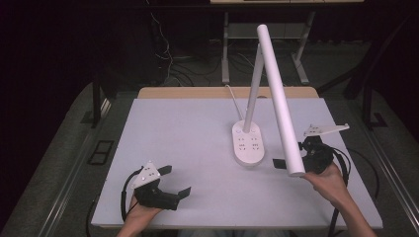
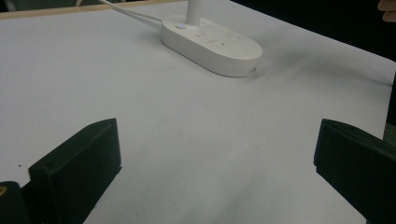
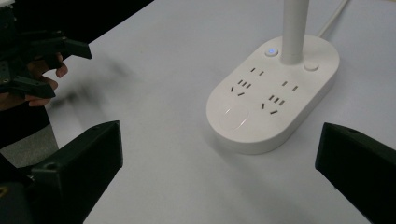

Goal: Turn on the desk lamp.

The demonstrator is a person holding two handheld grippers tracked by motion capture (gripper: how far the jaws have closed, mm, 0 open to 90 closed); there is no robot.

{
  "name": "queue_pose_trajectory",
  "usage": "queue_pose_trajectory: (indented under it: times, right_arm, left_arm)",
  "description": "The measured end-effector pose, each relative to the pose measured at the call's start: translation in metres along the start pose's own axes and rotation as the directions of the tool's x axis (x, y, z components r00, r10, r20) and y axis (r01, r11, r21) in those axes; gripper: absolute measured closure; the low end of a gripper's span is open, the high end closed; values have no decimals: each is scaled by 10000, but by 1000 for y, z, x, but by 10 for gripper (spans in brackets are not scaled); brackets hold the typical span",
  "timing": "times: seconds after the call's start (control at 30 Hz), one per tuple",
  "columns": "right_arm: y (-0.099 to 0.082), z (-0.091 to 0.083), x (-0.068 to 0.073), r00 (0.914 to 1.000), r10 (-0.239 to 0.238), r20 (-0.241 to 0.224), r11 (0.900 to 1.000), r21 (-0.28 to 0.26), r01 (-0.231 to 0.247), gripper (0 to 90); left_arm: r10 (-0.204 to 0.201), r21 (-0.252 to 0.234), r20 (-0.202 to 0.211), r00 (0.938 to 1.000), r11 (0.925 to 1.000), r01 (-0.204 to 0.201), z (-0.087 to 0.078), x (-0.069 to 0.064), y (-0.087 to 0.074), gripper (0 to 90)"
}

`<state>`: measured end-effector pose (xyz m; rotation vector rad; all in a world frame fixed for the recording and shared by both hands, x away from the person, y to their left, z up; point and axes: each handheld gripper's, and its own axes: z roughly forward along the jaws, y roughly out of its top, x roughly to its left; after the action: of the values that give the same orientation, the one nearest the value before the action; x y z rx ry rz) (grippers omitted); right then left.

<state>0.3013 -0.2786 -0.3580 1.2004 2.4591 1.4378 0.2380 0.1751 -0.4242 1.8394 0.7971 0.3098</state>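
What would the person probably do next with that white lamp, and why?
Probably ease the right claw forward toward the lamp base. Its jaws stand wide open and hold nothing, and its view looks straight at the base, where a round touch pad glows faintly. The left claw sits farther off, also open, over bare table.

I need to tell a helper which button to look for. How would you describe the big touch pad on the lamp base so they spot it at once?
On the pale table stands a white desk lamp with an oval base. On top of that base, at the end far from the upright pole, lies the touch pad. It is a large smooth oval with a faint glow, unlike the slotted sockets and the two small round buttons beside the pole.
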Motion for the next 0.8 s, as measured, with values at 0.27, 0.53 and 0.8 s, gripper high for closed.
queue_pose_trajectory:
  times: [0.27,0.53,0.8]
  right_arm:
    - [15,7,-8,10000,34,-62,10000,61,-34,3]
    - [22,14,-17,9998,169,-59,9998,94,-169,3]
    - [29,19,-25,9997,250,59,9996,159,-251,4]
  left_arm:
    - [40,78,79,10000,10000,-41,1,-1,0,0]
    - [37,69,91,10000,10000,-38,1,-1,0,0]
    - [35,83,102,9999,10000,-36,2,-1,0,0]
